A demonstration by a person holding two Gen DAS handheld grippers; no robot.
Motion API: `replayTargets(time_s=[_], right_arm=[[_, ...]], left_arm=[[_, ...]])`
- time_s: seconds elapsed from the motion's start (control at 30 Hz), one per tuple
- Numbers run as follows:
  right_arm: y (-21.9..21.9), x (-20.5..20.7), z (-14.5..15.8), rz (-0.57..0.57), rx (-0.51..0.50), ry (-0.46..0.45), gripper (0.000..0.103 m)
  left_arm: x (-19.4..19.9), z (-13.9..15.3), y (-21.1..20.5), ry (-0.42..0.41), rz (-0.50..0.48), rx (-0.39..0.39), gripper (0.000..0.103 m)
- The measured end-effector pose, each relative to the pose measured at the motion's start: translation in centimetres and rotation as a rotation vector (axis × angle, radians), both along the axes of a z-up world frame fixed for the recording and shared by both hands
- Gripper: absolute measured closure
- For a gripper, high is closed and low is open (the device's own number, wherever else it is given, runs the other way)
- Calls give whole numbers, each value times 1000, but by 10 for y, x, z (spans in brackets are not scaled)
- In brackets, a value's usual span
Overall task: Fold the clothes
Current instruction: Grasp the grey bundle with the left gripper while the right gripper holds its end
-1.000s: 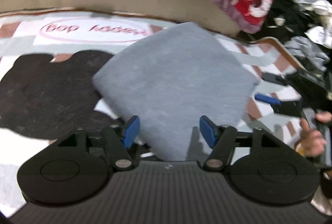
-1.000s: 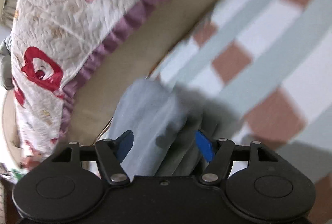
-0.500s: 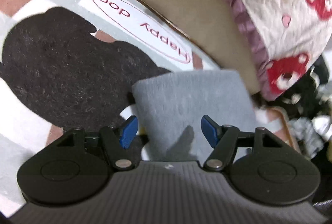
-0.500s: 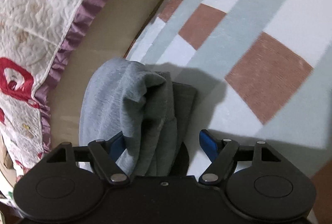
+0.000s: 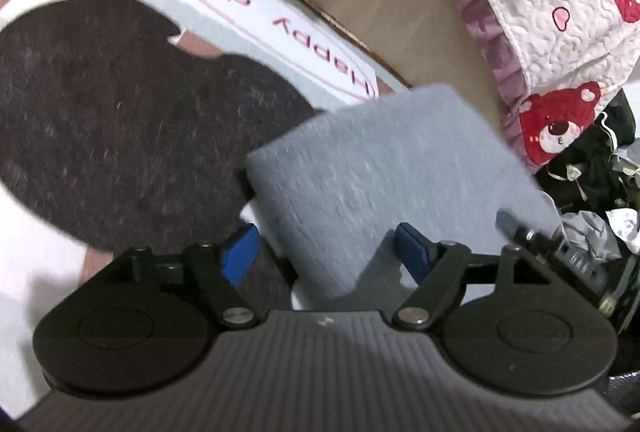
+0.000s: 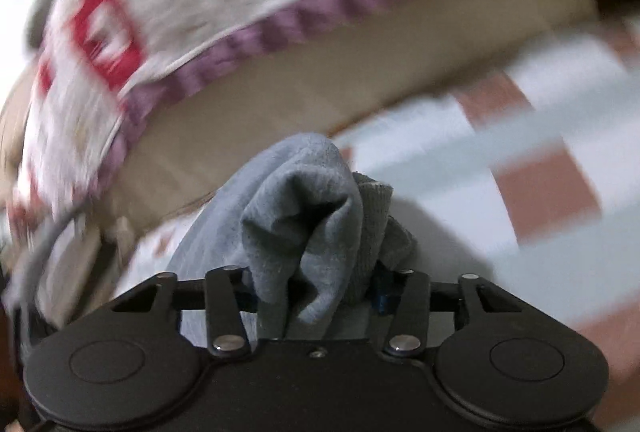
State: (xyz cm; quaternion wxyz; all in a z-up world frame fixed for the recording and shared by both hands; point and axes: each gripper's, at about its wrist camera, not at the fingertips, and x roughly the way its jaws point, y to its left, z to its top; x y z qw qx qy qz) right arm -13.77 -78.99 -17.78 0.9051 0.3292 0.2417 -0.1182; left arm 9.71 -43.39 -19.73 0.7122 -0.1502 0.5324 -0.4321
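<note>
The right gripper [image 6: 316, 296] was pinched on a bunched edge of the grey garment [image 6: 308, 216]; cloth filled the gap between its jaws. The left gripper [image 5: 326, 252] was spread wide and held nothing. In the left wrist view the grey garment [image 5: 392, 184] lay as a folded pad on the patterned rug [image 5: 120, 104], directly ahead of the left gripper and extending away to the far right, toward the quilted bedspread [image 5: 552, 12]. Judged from this, the right gripper was the one placed to carry the next fold.

Folded grey garment [image 5: 384, 184], edge bunched [image 6: 308, 216].
</note>
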Motion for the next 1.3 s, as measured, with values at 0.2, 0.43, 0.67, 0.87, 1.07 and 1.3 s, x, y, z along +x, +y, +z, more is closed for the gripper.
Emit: replayTargets(time_s=[0.2, 0.43, 0.67, 0.87, 1.07, 1.3], right_arm=[[-18, 18, -2, 6, 26, 11, 47], [-40, 8, -24, -36, 251, 19, 29], [-49, 2, -43, -11, 429, 48, 20], [-33, 11, -39, -24, 316, -38, 19], [-10, 5, -3, 21, 147, -159, 48], [-12, 11, -6, 43, 191, -142, 48]], left_arm=[[2, 7, 7, 20, -38, -32, 28], [10, -12, -20, 192, 17, -80, 28], [18, -7, -52, 113, 72, -18, 18], [-9, 7, -80, -116, 35, 87, 21], [-73, 59, -75, -580, -91, 168, 57], [-68, 62, -59, -536, -117, 169, 58]])
